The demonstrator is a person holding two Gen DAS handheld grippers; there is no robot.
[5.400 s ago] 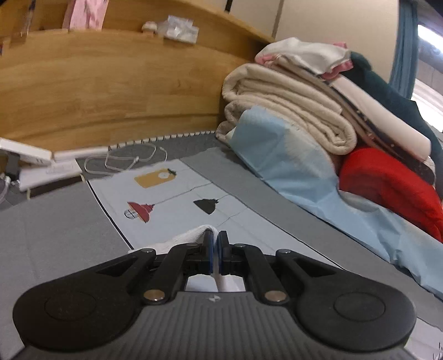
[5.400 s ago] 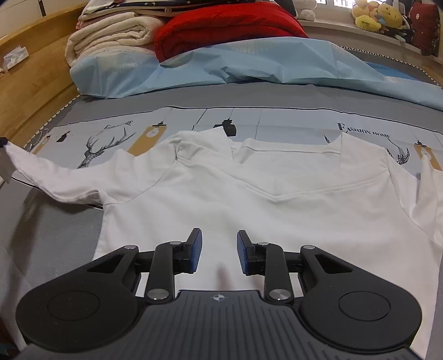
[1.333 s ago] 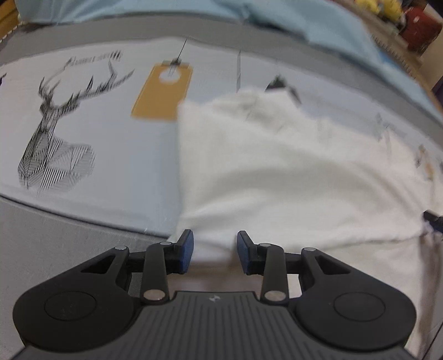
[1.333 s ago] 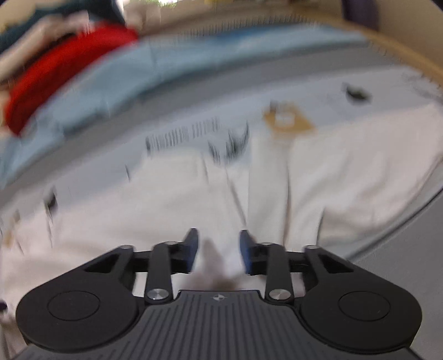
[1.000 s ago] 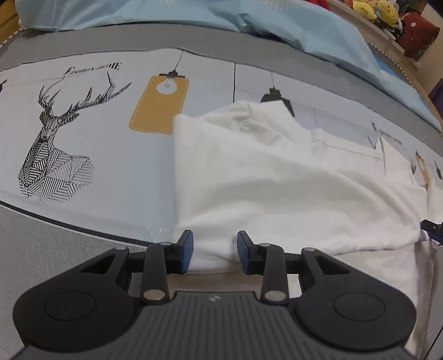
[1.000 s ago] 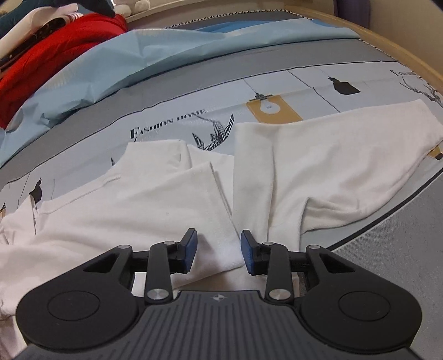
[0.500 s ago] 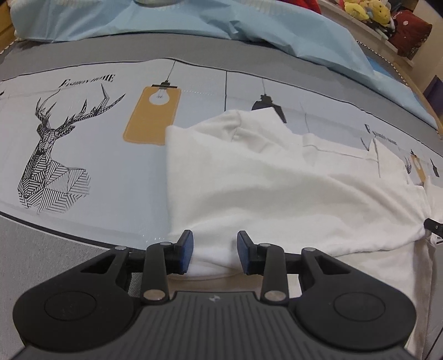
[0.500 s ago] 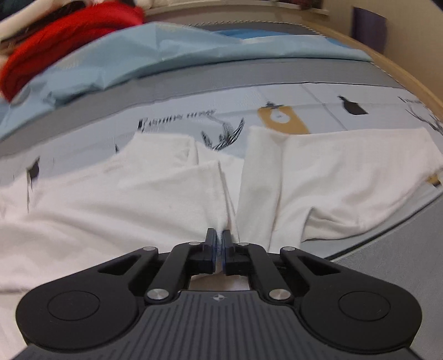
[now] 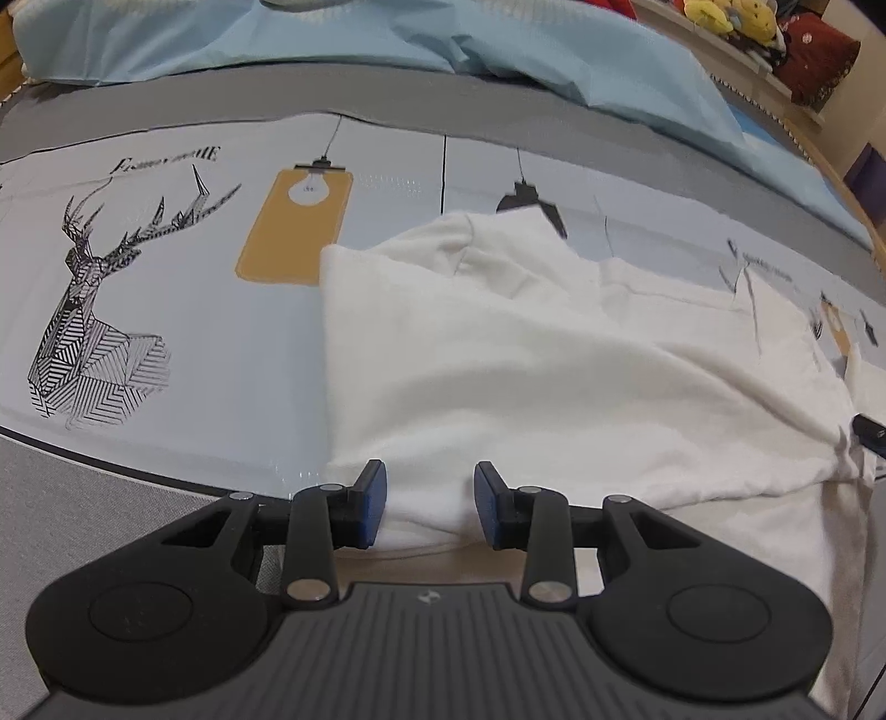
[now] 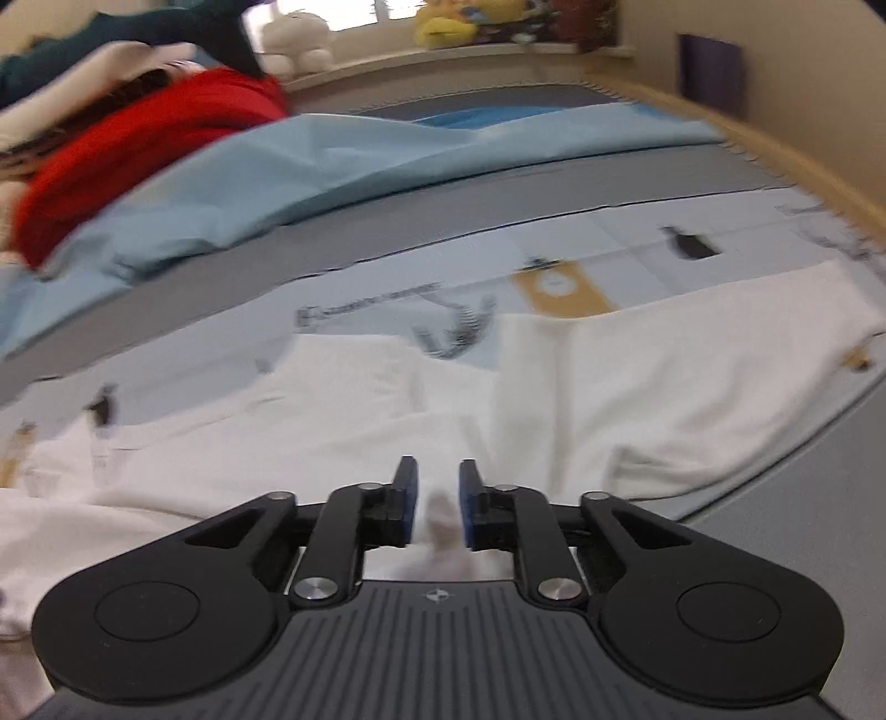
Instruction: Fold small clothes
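Observation:
A white long-sleeved shirt [image 9: 526, 376] lies on the printed bed sheet, its left sleeve folded in across the body. My left gripper [image 9: 429, 507] is open, its blue pads either side of the folded cloth's near edge, holding nothing. In the right wrist view the shirt [image 10: 332, 421] spreads left and its other sleeve [image 10: 692, 365] stretches out to the right. My right gripper [image 10: 437, 501] is partly open just above the cloth at the sleeve's base; the view is blurred by motion.
The sheet shows a deer print [image 9: 94, 310] and an orange lamp print [image 9: 293, 221]. A light blue quilt [image 9: 387, 39] lies along the far side. A red blanket [image 10: 138, 144] and stacked bedding sit at the back left. Plush toys [image 10: 443, 22] line the sill.
My right gripper, shut on the cloth half a second ago, has opened partway and let it go. My left gripper stays open and has crept a little forward.

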